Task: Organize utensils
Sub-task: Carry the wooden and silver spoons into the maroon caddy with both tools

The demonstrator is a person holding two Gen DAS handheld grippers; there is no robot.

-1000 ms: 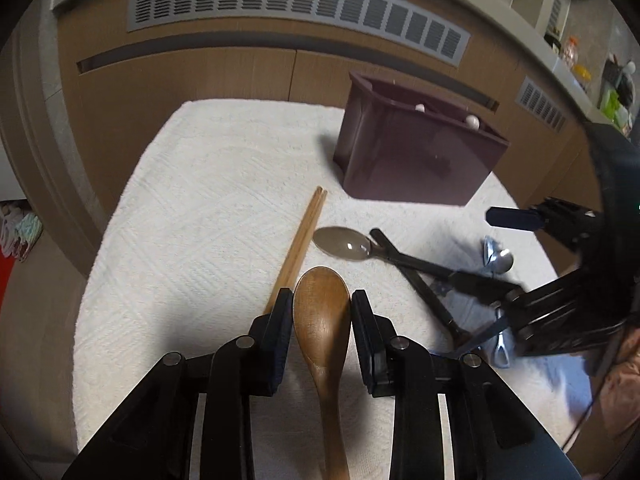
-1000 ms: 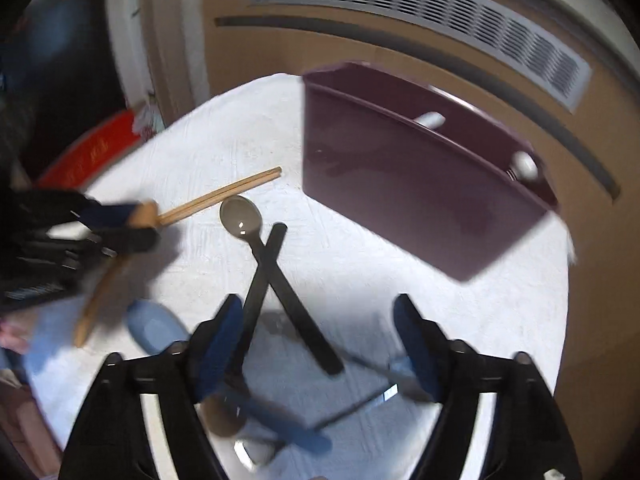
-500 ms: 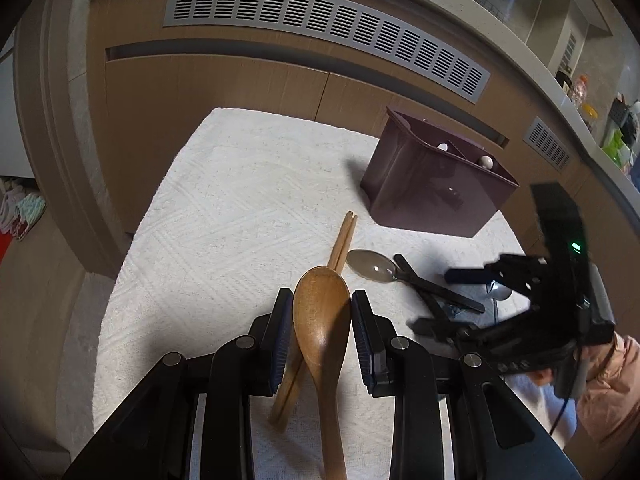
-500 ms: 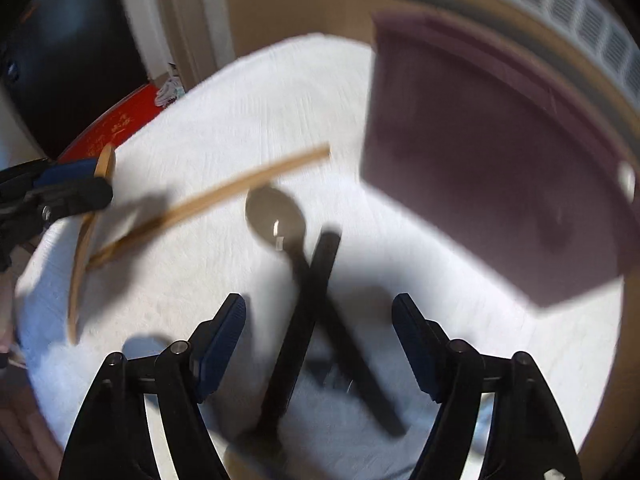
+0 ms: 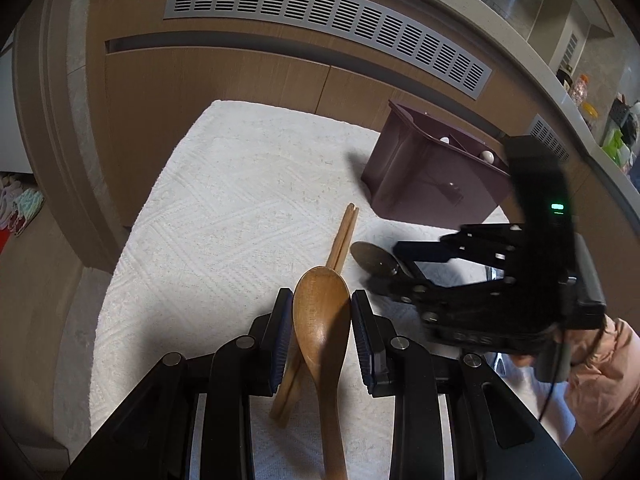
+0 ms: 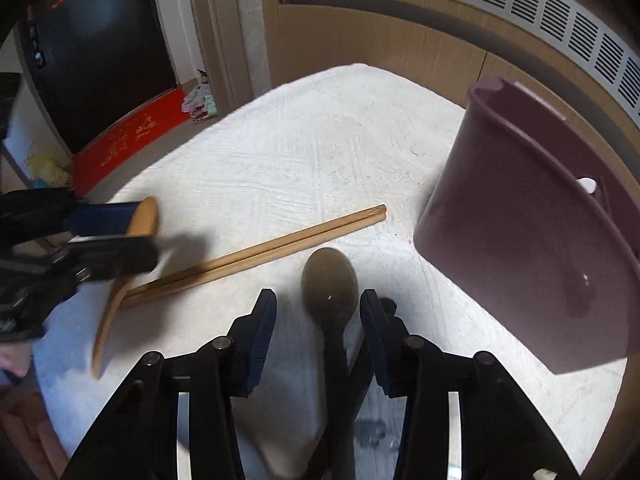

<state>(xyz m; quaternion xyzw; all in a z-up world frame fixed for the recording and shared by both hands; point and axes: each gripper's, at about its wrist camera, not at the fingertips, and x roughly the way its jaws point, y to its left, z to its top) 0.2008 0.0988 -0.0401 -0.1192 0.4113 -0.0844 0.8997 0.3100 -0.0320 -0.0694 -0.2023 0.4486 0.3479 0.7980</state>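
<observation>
On the white towel (image 5: pixel 224 216), chopsticks (image 6: pixel 260 254) lie loose near the purple bin (image 6: pixel 532 248). Left gripper (image 5: pixel 320 320) is clamped on the wooden spoon (image 5: pixel 320 312), lifted off the towel. Right gripper (image 6: pixel 318 316) has just been closing around the dark spoon (image 6: pixel 330 284); pads look not quite on it yet, with a black handle crossed beneath. Nothing from this pile looks binned yet, only two white knobs show inside. Left: both spoons, chopsticks, remaining cutlery.
</observation>
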